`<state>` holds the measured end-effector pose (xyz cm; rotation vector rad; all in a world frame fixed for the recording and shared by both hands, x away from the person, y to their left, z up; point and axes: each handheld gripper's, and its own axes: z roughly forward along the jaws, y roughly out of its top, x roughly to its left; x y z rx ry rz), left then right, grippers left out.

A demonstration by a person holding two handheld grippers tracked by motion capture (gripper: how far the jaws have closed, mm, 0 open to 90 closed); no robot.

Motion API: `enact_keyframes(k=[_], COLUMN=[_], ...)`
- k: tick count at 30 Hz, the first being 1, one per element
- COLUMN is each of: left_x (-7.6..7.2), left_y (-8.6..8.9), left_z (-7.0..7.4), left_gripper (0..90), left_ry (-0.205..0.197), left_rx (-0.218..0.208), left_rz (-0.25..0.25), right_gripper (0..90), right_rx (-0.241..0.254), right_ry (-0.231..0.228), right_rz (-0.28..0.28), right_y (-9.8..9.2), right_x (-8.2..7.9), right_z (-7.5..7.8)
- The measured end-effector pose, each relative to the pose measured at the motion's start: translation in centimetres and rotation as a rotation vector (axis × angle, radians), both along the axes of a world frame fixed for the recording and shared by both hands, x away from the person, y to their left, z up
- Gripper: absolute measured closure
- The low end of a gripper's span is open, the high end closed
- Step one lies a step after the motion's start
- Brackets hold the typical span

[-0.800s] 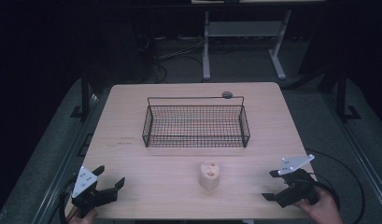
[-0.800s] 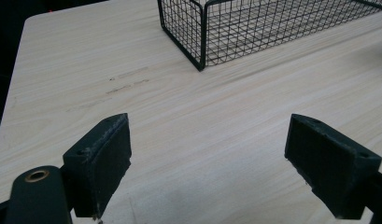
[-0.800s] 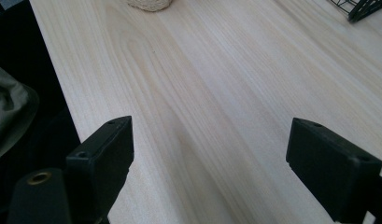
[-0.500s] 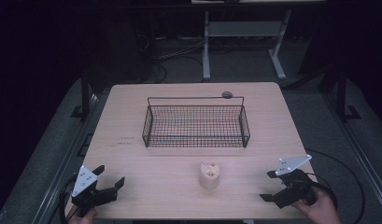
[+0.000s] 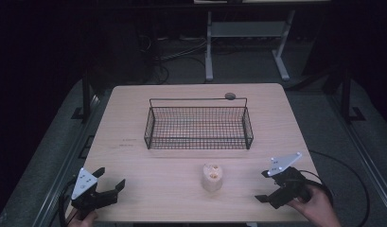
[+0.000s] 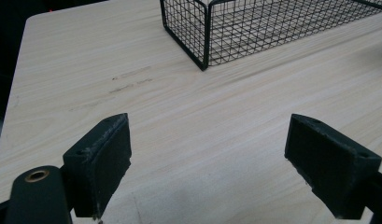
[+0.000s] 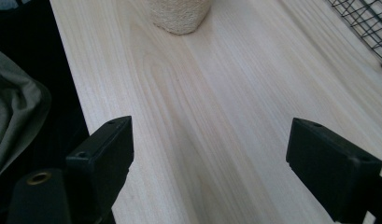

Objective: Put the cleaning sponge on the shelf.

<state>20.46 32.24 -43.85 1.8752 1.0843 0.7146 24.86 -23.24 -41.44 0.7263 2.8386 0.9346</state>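
Both the left tongs (image 5: 107, 188) and the right tongs (image 5: 265, 188) gaped wide and held nothing, resting low at the near corners of the surface (image 5: 134, 123), apparently ready to start. A pale lump (image 5: 212, 177) stood between them, nearer the right tongs, with the wire basket (image 5: 198, 142) beyond it.

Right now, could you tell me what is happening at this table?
A person sits at a light wooden table with a two-jaw gripper in each hand. The left gripper and the right gripper both hover near the table's near edge, jaws wide apart, holding nothing. Between them stands a small beige cylindrical object, untouched. Beyond it sits an empty black wire basket, and a small dark round thing lies just behind the basket.
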Motion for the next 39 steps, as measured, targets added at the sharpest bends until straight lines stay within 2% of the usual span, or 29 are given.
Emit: enact_keyframes(k=[5, 11, 21, 24, 39], left_x=[0.0, 0.0, 0.0, 0.0, 0.1], left_y=[-0.1, 0.2, 0.4, 0.4, 0.3], left_z=[0.0, -0.1, -0.1, -0.1, -0.1], left_gripper=[13.8, 13.8, 13.8, 13.8, 13.8], left_ry=[-0.002, 0.0, 0.001, -0.001, 0.002], left_rx=[0.0, -0.002, -0.002, -0.004, -0.006], left_rz=[-0.004, 0.006, 0.01, 0.011, 0.009], right_gripper=[14.5, 14.5, 14.5, 14.5, 14.5], right_rx=[-0.011, -0.025, -0.046, -0.052, -0.083], right_ry=[0.005, -0.013, -0.009, -0.021, -0.008], right_rz=[0.015, 0.048, 0.074, 0.088, 0.145], right_y=[0.6, 1.5, 2.9, 3.4, 5.7], right_x=[0.2, 0.7, 1.4, 1.6, 2.7], right_z=[0.2, 0.8, 1.6, 1.8, 2.8])
